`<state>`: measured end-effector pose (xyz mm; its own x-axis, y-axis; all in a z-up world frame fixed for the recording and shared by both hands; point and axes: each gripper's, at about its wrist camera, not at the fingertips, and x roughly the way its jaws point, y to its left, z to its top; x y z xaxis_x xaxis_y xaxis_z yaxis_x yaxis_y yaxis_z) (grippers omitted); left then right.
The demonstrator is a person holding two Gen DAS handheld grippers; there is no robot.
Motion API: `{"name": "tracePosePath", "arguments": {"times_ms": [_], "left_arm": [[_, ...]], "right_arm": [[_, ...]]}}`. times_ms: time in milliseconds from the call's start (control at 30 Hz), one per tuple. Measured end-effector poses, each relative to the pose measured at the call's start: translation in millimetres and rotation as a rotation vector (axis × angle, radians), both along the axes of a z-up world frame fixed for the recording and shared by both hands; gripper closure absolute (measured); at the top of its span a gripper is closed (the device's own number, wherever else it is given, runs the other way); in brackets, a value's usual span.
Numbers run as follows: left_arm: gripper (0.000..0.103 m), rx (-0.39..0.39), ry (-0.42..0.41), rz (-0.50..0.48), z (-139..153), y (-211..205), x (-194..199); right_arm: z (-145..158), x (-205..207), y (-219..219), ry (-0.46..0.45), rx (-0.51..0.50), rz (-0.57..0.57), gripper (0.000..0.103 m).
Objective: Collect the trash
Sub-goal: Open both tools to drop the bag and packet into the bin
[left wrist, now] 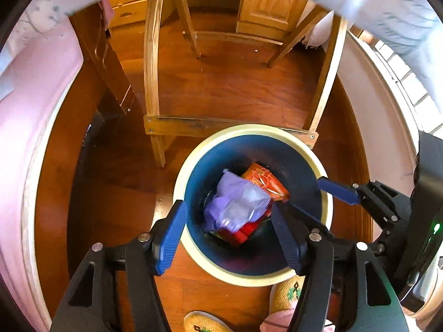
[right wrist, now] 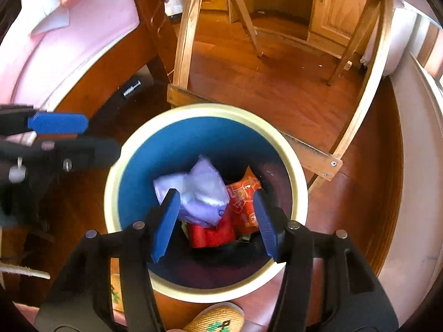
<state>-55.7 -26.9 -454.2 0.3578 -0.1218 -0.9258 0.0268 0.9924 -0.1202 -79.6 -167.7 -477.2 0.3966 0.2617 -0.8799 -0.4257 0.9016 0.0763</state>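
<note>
Both hand-held grippers, left (left wrist: 229, 232) and right (right wrist: 214, 224), hang wide and empty over the bin (left wrist: 193, 155), where a light, crumply purple bag (left wrist: 238, 202) lies, best pinched by a fold.

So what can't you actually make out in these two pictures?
- Bin bottom, both views: covered by the purple bag and orange packet.
- Print on the packet: too blurred to read.
- Slippers: cut off by the lower edge, partly behind the left gripper.
- Right gripper: hides trash beneath.
</note>
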Motion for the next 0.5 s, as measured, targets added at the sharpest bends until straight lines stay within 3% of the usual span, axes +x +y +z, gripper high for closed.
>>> {"name": "tracePosePath", "arguments": {"times_ms": [200,500], "left_arm": [[0.037,-0.013,-0.043,0.037,36,8,-25],[0.037,-0.062,-0.115,0.126,110,35,-51]], "right_arm": [[36,-17,-3,-0.023,0.014,-0.089,0.051],[117,-45,-10,-0.067,0.087,-0.195,0.051]]}}
